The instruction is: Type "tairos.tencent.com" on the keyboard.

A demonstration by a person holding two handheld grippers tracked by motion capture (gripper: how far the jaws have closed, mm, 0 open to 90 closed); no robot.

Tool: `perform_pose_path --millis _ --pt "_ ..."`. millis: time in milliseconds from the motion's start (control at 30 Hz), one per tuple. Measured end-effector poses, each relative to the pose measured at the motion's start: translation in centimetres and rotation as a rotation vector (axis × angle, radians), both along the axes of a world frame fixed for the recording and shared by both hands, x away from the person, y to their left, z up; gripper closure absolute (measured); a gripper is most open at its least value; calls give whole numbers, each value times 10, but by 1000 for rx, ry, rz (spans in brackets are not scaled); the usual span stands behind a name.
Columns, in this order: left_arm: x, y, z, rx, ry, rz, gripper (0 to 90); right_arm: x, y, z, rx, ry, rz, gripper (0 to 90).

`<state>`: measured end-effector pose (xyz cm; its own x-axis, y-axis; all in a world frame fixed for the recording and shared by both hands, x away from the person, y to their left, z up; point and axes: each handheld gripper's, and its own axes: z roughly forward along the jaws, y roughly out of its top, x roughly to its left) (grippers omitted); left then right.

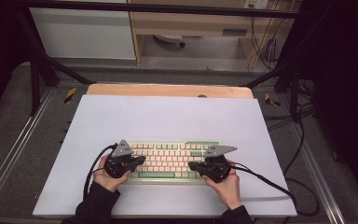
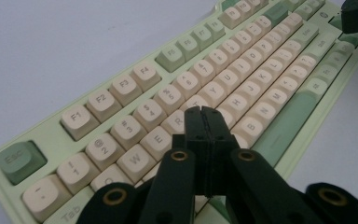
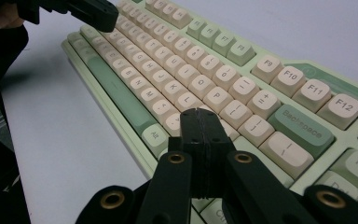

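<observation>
Keyboard [image 1: 168,161] of pale green plastic with cream and sage keycaps is lying flat on the white table sheet [image 1: 168,116], spanning the gap between both tools. The black left gripper [image 2: 204,112] is hovering with jaws pressed together, empty, just above the letter rows. The black right gripper [image 3: 200,113], likewise closed on nothing, is pointing over the keys left of Backspace.

A lab: black frame [image 1: 42,70] and trailing cables [image 1: 265,46] surround the table [image 1: 168,116].
</observation>
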<state>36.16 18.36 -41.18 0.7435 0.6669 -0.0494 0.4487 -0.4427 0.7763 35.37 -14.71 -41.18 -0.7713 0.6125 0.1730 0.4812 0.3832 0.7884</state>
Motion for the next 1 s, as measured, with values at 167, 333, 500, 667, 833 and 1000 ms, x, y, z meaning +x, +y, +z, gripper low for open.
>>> perform_pose_path --millis 167,333,500,667,833,1000 --pt "-5 9 1 3 -4 8 898 0 2 2 1 1 0 900" --pt "-8 18 -1 0 0 19 899 2 7 2 -3 -1 4 900" --pt "-12 28 -3 -10 2 30 899 6 15 3 -10 -3 11 900" --pt "-14 34 -7 -11 11 33 899 9 23 2 -7 -1 9 900" --pt "-15 35 -8 -13 12 31 899 11 28 -6 -21 16 17 900" --pt "-14 37 -9 -16 12 32 899 12 32 -14 -30 29 25 900"
